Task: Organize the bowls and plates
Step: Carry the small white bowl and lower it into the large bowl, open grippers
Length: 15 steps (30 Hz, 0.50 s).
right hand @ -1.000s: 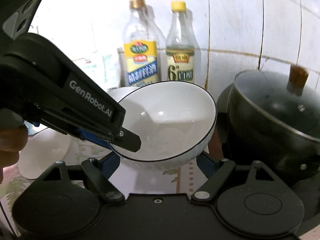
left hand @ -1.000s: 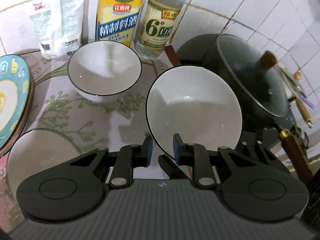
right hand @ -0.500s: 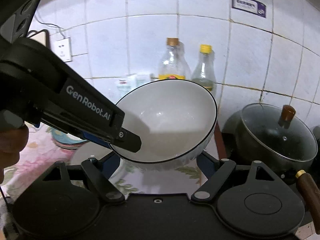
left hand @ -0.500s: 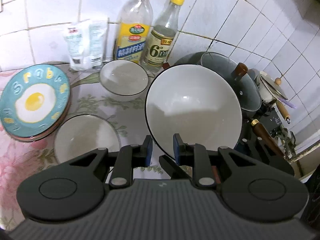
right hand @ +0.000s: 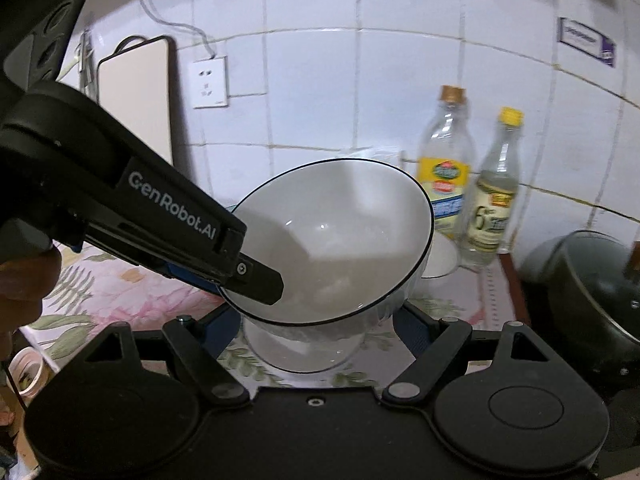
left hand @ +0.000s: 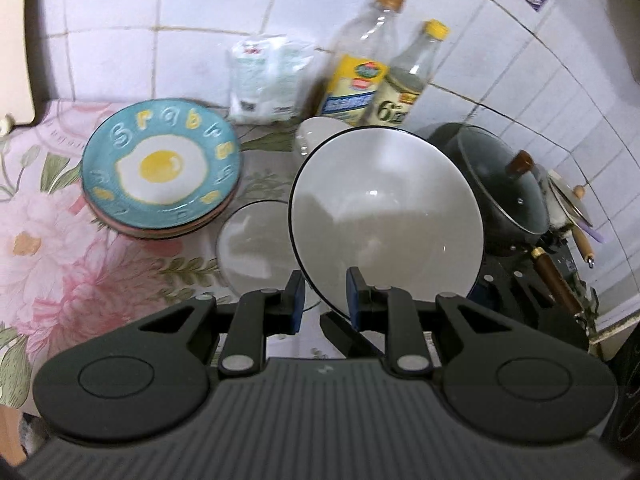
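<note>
Ideally, with the left gripper (left hand: 323,294) pinched on the near rim of the tilted white black-rimmed ceramic bowl (left hand: 386,216) held above the floral counter (left hand: 60,248), level it before lowering into the smaller white bowl (left hand: 256,252), while the right gripper (right hand: 316,320) hangs wide open and empty.

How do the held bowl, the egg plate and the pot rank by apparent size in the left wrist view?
1. Held bowl, though it is nearest the camera, which enlarges it.
2. Egg plate.
3. Pot, partly hidden behind the bowl, so its rank is unsure.
</note>
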{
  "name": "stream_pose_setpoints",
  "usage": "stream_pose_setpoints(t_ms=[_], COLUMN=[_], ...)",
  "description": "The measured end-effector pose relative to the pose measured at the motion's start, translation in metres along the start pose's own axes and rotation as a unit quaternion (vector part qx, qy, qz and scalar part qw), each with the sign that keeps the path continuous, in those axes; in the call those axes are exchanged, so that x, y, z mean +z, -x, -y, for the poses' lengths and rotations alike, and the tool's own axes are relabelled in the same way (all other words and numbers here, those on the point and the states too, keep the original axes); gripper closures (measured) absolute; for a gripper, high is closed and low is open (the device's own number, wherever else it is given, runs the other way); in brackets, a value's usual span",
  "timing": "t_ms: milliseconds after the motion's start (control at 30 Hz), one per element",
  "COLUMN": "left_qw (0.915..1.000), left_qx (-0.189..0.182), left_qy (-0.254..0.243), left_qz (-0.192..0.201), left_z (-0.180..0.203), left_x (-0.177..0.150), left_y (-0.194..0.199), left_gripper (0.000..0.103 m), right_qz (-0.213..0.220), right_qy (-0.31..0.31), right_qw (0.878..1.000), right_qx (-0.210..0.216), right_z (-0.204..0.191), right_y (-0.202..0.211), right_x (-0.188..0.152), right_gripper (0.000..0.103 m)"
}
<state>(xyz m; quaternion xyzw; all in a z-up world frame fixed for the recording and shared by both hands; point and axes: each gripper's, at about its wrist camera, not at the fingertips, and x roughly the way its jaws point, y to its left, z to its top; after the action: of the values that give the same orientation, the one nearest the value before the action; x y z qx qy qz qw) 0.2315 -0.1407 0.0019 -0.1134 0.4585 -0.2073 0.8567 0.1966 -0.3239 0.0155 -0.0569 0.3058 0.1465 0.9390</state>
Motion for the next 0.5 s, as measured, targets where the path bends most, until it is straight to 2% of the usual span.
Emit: stream_pose_setpoints(t_ms=[333,500], left_qw=[0.9987,0.9966], left_qx=[0.008,-0.02], left_qy=[0.033,0.06], left_qz=[-0.038,-0.053], left_z=[-0.037,-0.055], left_x=[0.005,0.008], left_y=[-0.033,-0.053], left_gripper=[0.083,0.083], right_qz=[-0.044,-0.062], right_qy=[-0.011,-0.022], right_qw=[0.998,0.997], right_qx=[0.035,0.044], right_z=[-0.008,-0.005], right_y=[-0.042,-0.053], right_x=[-0.007,-0.013], right_gripper=[0.016,0.016])
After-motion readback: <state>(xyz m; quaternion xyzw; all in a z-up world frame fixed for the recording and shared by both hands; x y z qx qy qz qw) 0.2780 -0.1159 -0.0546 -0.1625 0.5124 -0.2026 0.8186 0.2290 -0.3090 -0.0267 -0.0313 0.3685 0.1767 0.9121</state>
